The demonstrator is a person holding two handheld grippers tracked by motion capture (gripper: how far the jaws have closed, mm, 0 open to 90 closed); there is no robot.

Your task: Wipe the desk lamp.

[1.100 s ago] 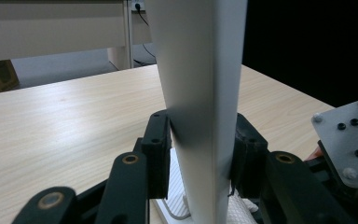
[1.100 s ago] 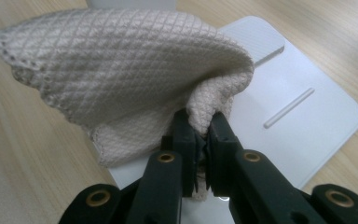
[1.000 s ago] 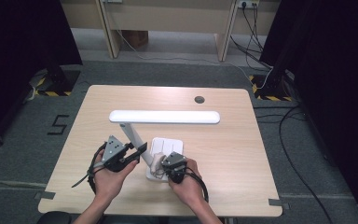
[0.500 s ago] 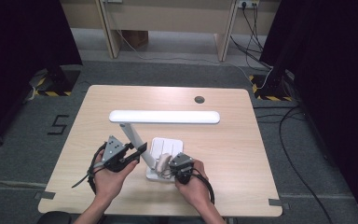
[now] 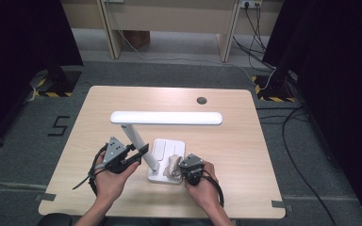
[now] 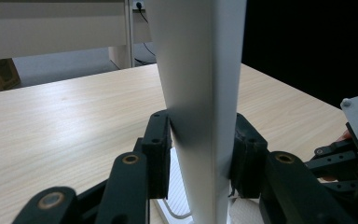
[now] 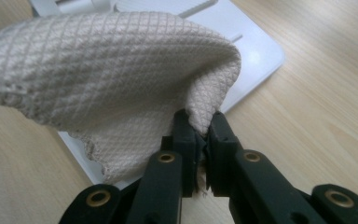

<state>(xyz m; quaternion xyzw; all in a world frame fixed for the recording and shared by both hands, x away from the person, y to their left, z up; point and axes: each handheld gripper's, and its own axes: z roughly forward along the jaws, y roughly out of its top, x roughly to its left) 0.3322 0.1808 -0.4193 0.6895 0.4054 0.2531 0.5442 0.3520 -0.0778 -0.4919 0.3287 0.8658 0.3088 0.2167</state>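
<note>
Lamp (image 5: 166, 117) status: white desk lamp sits mid-tabletop (image 5: 245, 141), base (image 5: 167, 160) toward 6 o'clock, light bar across at 12 o'clock of the base.

Left gripper (image 5: 141, 151): fingers (image 6: 158, 149) clamped on the lamp's slanted stem (image 6: 200, 93), one pad on each side, at a medium gap. It braces the lamp, at 9 o'clock of the base. No shift versus a second ago.

Right gripper (image 5: 181, 170): fingers (image 7: 184, 135) nearly closed, pinching a fold of beige waffle-weave cloth (image 7: 102, 65). In the high view the cloth (image 5: 172, 163) lies bunched on the base's 3 o'clock half.

Change: over the last second the right hand has slid a little toward 3 o'clock along the base's near edge, with the cloth dragged along. Grip unchanged on both sides.

Read: looks like a wipe stroke in progress across the base plate, stem held to stop the lamp skating. Base half near the stem is probably next. The cloth is bunched, so contact area is small; likely several more passes are needed. Can't tell from these frames how firmly the cloth presses on the plate.
</note>
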